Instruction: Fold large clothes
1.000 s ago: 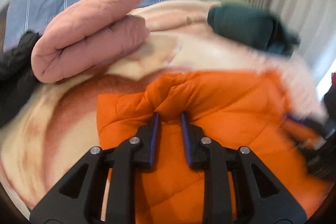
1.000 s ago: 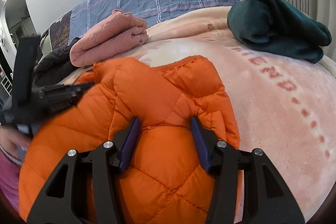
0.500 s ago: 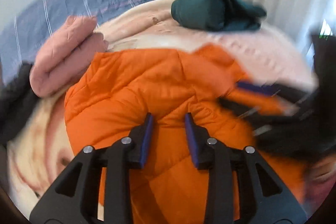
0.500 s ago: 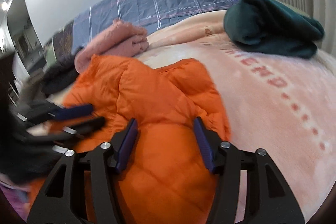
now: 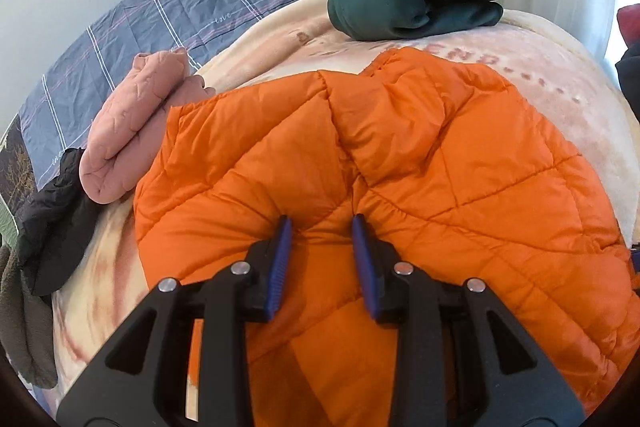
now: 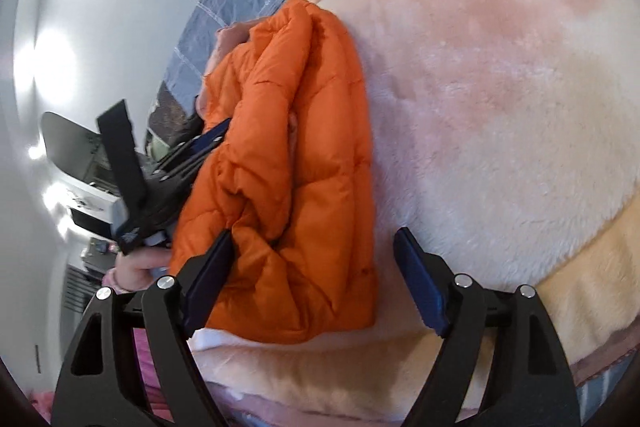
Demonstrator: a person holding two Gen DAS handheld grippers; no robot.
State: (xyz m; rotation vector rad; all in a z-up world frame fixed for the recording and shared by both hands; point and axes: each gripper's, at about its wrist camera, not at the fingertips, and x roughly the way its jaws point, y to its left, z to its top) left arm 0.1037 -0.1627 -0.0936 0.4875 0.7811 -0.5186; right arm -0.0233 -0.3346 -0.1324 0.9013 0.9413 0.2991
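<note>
An orange quilted puffer jacket [image 5: 400,163] lies folded on the pink fleece blanket [image 5: 532,51] of a bed. My left gripper [image 5: 322,227] is pinched on a bunched fold of the jacket near its near edge, jaws close together with fabric between them. In the right wrist view the jacket [image 6: 304,155] lies as a folded bundle to the left. My right gripper [image 6: 316,247] is open wide, its left finger against the jacket's lower corner and its right finger over bare blanket [image 6: 500,107]. The left gripper [image 6: 188,155] shows there at the jacket's far side.
A folded pink garment [image 5: 132,131] lies left of the jacket, with dark clothes [image 5: 52,211] beyond it at the bed's left edge. A folded dark green garment [image 5: 416,3] sits at the back. A blue plaid pillow [image 5: 160,27] lies at the head, curtains behind.
My right gripper has opened, let go of the jacket and swung round to the right side of the bed. The left gripper has stayed pinched on the jacket, which now lies flatter.
</note>
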